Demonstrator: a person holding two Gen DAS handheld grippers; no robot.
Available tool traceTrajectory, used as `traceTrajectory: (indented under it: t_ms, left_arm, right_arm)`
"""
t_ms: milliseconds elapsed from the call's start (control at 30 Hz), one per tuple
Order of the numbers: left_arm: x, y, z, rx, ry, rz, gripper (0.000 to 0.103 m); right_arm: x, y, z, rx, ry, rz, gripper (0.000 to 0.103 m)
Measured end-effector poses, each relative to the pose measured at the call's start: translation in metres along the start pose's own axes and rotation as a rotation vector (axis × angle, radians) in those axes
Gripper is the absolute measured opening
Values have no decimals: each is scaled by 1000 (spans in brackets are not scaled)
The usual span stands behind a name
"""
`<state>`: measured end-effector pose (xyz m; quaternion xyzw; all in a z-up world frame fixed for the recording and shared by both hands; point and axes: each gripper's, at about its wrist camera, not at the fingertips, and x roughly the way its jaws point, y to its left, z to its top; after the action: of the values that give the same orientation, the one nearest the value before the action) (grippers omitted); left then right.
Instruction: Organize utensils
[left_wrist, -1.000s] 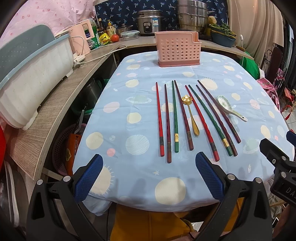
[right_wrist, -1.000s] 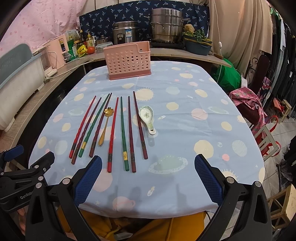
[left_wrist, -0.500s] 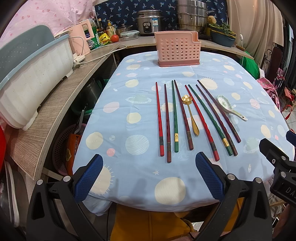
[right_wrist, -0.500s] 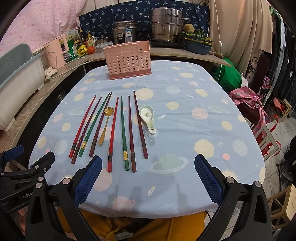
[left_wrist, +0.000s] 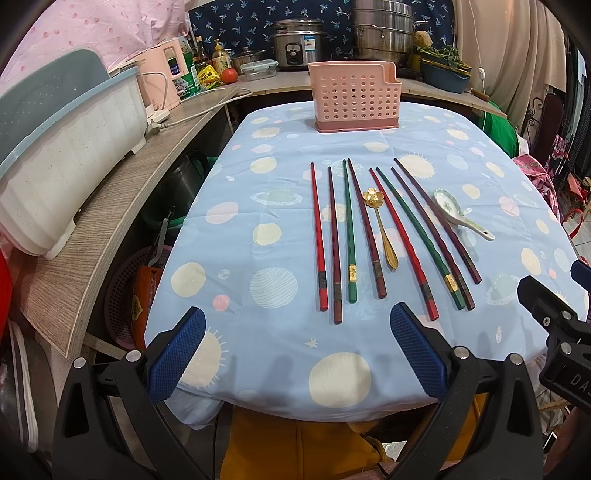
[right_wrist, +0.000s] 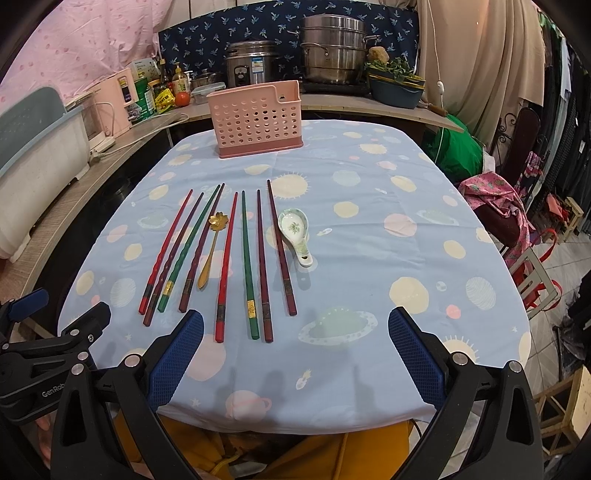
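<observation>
Several red, green and dark brown chopsticks (left_wrist: 350, 230) (right_wrist: 245, 258) lie side by side on the blue patterned tablecloth (left_wrist: 258, 192). Among them rests a gold flower spoon (left_wrist: 380, 229) (right_wrist: 210, 254). A white ceramic spoon (left_wrist: 460, 214) (right_wrist: 295, 232) lies at their right. At the table's far end stands an empty pink perforated utensil basket (left_wrist: 355, 96) (right_wrist: 256, 118). My left gripper (left_wrist: 297, 350) is open above the near table edge, short of the chopstick ends. My right gripper (right_wrist: 295, 350) is open too, just in front of the chopstick ends, holding nothing.
A wooden counter (left_wrist: 110, 192) runs along the left with a white dish rack (left_wrist: 55, 166), a pink kettle (left_wrist: 162, 81) and bottles. A rice cooker (left_wrist: 297, 44) and steel pots (left_wrist: 382, 33) stand behind the basket. A chair with pink cloth (right_wrist: 498, 206) is at the right.
</observation>
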<state>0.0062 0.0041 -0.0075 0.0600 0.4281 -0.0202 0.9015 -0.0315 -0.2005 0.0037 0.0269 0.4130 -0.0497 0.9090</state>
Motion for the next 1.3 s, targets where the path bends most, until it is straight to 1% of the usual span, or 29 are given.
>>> traceTrajectory:
  t_ms: [367,600,767,900,1000,1133,1267,1300]
  left_arm:
    - [0,0,0,-3,3,-3,96]
    - [12,1,1,-23,20,-15,96]
    - [29,10,9,-67,44,-31,96]
    - [56,20,14,-106,94,-45,96]
    - [75,25,14,-115,114,-38,95]
    - [94,26,14,-109,145,-32,91]
    - [103,23,16,-101,161,-49,87]
    - [105,23,16,-100,163,-54,84]
  right_arm:
    - [1,1,-1,4,3,0,96]
    - [9,-7,5,21,18,-1,96]
    - [18,-18,13,44,15,-4,96]
    - [31,-27,18,62,16,-10,96]
    - [43,-35,21,84,36,-8,96]
    - [56,-40,23,98,60,-10,96]
    - [62,-39,28,96,65,-5,95]
    - [64,-39,29,94,65,-2,94]
